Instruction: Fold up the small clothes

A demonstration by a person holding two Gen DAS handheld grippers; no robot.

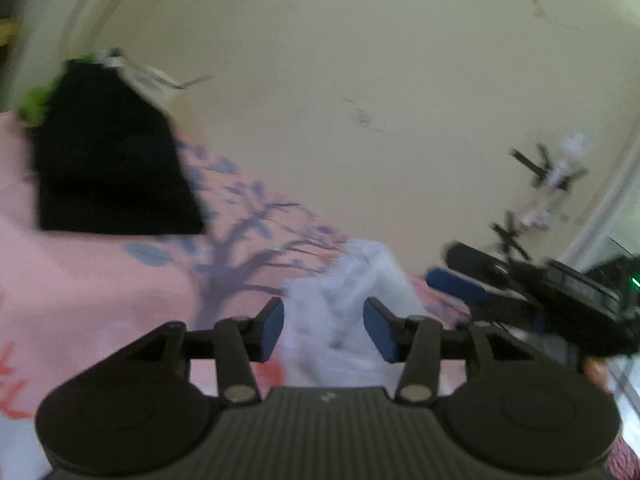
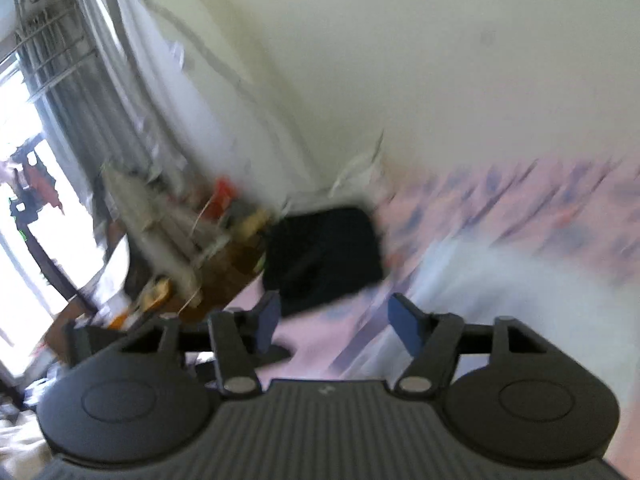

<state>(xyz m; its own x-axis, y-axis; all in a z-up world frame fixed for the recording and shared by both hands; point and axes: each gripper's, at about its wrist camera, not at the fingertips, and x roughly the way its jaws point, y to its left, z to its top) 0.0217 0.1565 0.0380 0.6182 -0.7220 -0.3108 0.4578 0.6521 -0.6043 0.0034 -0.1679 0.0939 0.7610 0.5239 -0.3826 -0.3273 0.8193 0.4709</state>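
A crumpled white garment [image 1: 352, 280] lies on the pink sheet [image 1: 100, 288] straight ahead of my left gripper [image 1: 326, 330]. The jaws stand open with the cloth in the gap, and the blue pads do not appear to press on it. A folded black garment [image 1: 112, 168] rests at the far left by the wall. My right gripper [image 2: 336, 322] is open with nothing between its fingers. It points at the same black garment [image 2: 324, 256], and the white garment [image 2: 500, 280] shows as a blur to its right. Both views are smeared.
The pink sheet [image 2: 520, 200] carries a blue tree print and meets a cream wall [image 1: 360, 80]. A cluttered wooden side table [image 2: 192, 248] and a bright window [image 2: 24, 200] lie left of the bed. One of the right gripper's blue pads [image 1: 456, 285] shows at the right.
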